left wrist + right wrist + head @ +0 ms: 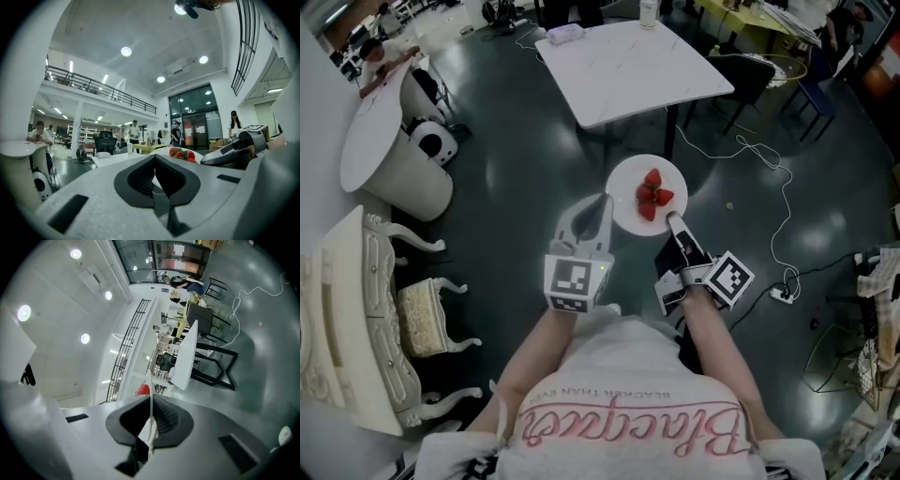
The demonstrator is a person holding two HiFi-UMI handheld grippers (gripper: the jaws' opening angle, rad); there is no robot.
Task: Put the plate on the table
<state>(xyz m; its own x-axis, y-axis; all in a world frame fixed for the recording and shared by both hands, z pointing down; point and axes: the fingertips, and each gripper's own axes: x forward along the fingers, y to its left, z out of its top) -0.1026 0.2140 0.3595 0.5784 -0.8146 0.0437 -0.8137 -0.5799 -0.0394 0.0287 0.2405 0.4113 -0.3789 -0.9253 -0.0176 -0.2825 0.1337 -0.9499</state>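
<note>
We see the round white plate (628, 204) held in the air over the dark floor (516, 169), just short of the near edge of the white square surface (628, 66). Being round, it has no long axis. It lies about level, face up, with red strawberries (652, 193) on its middle.

The left hand-held gripper (598, 204) has its jaws closed tight on the plate's left rim. The right hand-held gripper (672, 221) is pinched onto the rim nearest us, and its own view shows the thin white edge (150, 380) between the jaws.

The pink script on the person's white shirt (628, 422) is upside down to us, and we cannot read it surely.

A black chair (750, 80) stands at the surface's right corner and a white cable (773, 178) trails across the floor beside it. A small white object (565, 34) lies at the surface's far left corner.
</note>
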